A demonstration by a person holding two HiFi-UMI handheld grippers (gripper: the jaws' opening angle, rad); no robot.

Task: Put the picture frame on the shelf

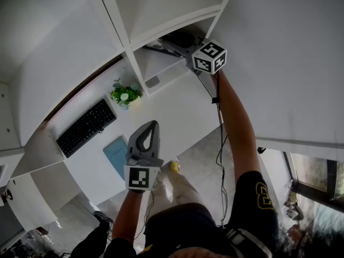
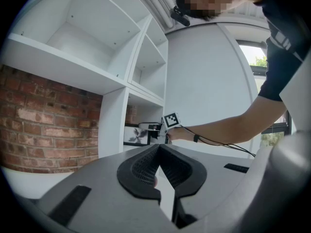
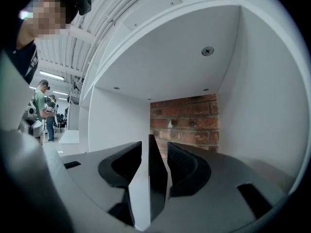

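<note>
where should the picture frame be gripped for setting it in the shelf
By its thin edge, one jaw on each flat face, coming in through the open front of the shelf compartment. The picture frame is a slim upright panel and the walls close off its sides. The right gripper holds it so.

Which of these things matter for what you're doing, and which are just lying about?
In use: picture frame, right gripper clamped on it, shelf.
Lying about: keyboard, potted plant, blue pad; left gripper shut, empty.
</note>
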